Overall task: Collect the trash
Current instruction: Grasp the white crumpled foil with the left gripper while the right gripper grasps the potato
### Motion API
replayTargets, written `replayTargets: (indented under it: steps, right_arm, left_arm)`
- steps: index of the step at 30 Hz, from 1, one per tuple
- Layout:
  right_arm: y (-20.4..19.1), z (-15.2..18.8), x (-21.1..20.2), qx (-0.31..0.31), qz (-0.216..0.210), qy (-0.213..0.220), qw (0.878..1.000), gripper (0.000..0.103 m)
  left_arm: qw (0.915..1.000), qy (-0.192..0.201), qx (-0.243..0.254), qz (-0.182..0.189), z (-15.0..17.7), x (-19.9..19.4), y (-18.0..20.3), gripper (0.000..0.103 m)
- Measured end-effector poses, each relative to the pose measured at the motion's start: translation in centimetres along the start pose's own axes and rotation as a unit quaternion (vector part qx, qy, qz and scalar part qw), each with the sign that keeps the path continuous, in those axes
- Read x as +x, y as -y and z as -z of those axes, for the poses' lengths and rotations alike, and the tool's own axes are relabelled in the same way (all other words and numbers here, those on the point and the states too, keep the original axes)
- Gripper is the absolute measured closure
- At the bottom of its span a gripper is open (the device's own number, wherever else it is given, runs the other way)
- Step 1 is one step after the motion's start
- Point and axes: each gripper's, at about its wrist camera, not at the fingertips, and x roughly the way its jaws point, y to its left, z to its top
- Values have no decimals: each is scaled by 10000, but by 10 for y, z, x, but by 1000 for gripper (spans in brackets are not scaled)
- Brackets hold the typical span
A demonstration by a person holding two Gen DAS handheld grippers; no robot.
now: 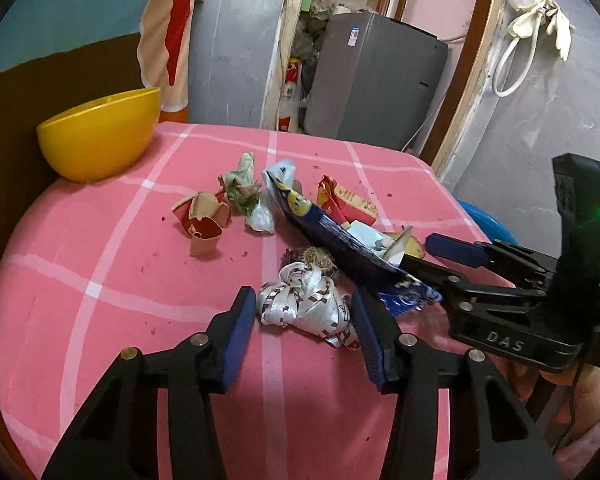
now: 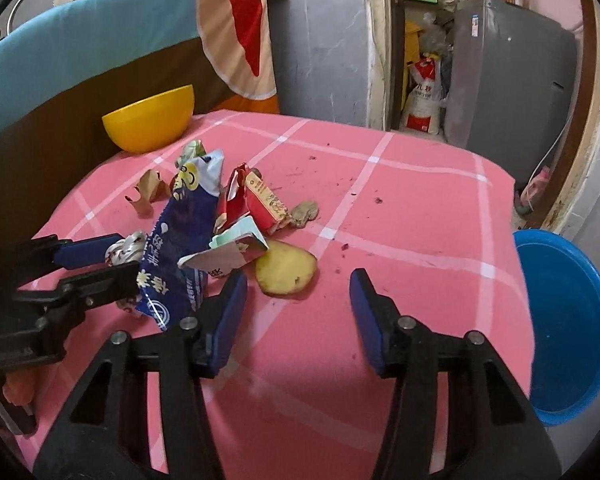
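Note:
Trash lies in a heap on the pink checked tablecloth (image 1: 120,260). My left gripper (image 1: 304,302) is open around a crumpled white wrapper with red print (image 1: 300,300); the pads stand just off its sides. In the right wrist view this left gripper (image 2: 128,256) straddles the same wrapper (image 2: 126,250). My right gripper (image 2: 298,280) is open, with a yellow potato slice (image 2: 286,268) just ahead between its fingertips. A blue snack packet (image 2: 180,248) leans against its left finger. From the left wrist view, the right gripper (image 1: 416,254) comes in from the right.
A yellow bowl (image 1: 100,136) stands at the table's far left. A blue basin (image 2: 568,320) sits off the table's right edge. A red carton (image 2: 260,200), torn brown paper (image 1: 202,224) and a green-white wrapper (image 1: 244,188) lie further back.

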Motion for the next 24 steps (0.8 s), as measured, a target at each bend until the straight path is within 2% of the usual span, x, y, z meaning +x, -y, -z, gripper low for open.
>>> replayTargets:
  steps: [5,7,9,18,24]
  right_arm:
    - [-5,-5,9,-89,1,-132,9999,34]
    - [-6,-5,10,-145,-17,-152,9998,45]
    - [-8,-5,10,-176,-19,-141,9997,49]
    - [-3,4,-2,-72,-158,-34,9998,50]
    - [6,13,-25,24,-135,254,9996,50]
  left_arm:
    - [10000,-31,18,12,-1,0,0,63]
    - [10000,-38,18,21,-1,-1,0,64]
    - [10000,-35,32,25,-1,-1,1,66]
    - [9996,84,254,-102,1,-5,7,70]
    - [9986,374,297,-207,10,-21,15,71]
